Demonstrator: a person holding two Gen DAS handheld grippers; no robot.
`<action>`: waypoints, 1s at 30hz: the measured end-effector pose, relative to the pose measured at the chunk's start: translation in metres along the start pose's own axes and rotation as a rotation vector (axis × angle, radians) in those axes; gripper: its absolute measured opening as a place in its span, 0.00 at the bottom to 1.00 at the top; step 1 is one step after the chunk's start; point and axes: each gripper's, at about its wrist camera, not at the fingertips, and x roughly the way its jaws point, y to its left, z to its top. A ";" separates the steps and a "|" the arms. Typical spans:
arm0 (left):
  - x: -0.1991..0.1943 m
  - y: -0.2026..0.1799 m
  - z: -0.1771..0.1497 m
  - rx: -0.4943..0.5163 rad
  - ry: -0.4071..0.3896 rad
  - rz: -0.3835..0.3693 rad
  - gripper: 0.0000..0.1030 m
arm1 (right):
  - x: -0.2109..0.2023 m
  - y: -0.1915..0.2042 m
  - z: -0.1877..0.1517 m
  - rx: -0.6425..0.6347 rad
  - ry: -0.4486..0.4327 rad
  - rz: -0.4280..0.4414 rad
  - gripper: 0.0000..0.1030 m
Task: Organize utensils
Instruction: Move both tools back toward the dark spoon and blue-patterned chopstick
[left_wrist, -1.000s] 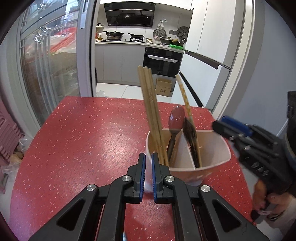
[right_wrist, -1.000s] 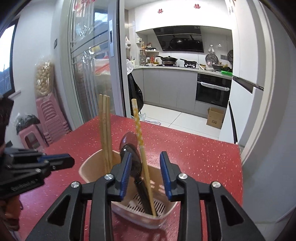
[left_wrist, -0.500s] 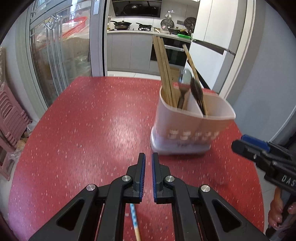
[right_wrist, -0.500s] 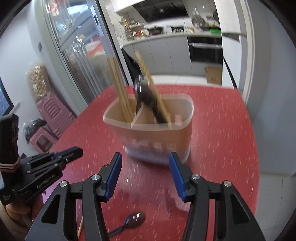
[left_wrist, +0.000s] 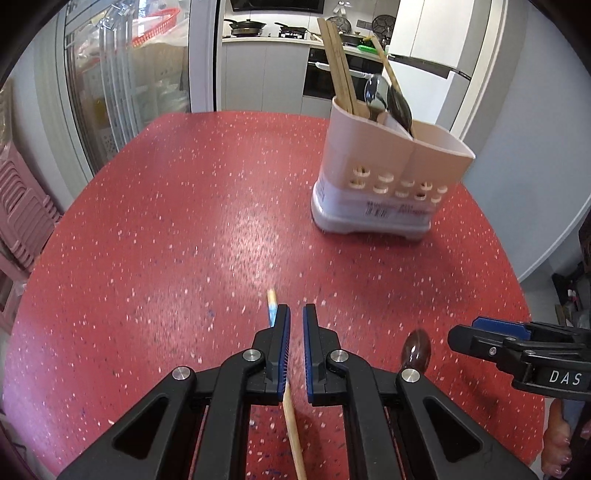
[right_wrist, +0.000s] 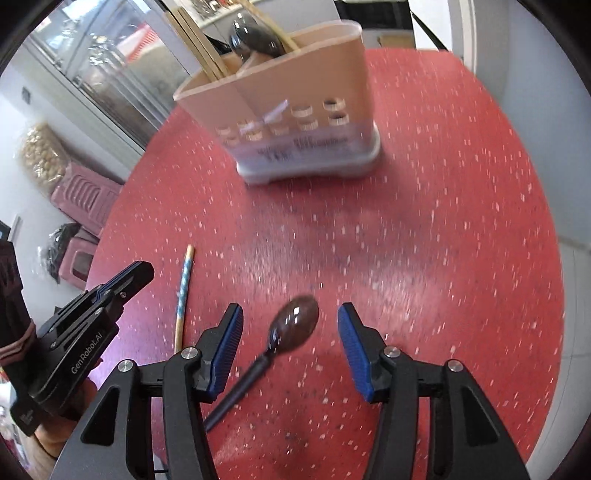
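Observation:
A beige two-part utensil holder (left_wrist: 384, 177) (right_wrist: 291, 107) stands on the red speckled table (left_wrist: 184, 221), with wooden chopsticks (left_wrist: 338, 62) and dark spoons (left_wrist: 391, 99) in it. A single chopstick with a blue-patterned tip (left_wrist: 291, 413) (right_wrist: 184, 288) lies on the table under my left gripper (left_wrist: 296, 321), which is shut and empty. A brown spoon with a black handle (right_wrist: 291, 326) (left_wrist: 417, 349) lies between the fingers of my open right gripper (right_wrist: 290, 317), above it.
The table's right edge (left_wrist: 517, 280) drops to a grey floor. Pink stools (right_wrist: 85, 206) stand to the left of the table. A kitchen with counter and oven (left_wrist: 321, 74) lies behind.
Both grippers have pulled back from the holder and lowered toward the near table. The loose chopstick and spoon have come into view. The right gripper has opened wider.

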 end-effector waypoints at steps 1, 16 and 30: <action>0.000 0.001 -0.003 -0.002 0.004 -0.001 0.33 | 0.002 0.000 -0.004 0.010 0.013 -0.001 0.56; 0.002 0.030 -0.026 -0.088 -0.023 0.045 1.00 | 0.035 0.020 -0.023 0.125 0.132 -0.080 0.56; 0.008 0.051 -0.041 -0.094 0.029 0.108 1.00 | 0.057 0.064 -0.020 0.089 0.106 -0.261 0.55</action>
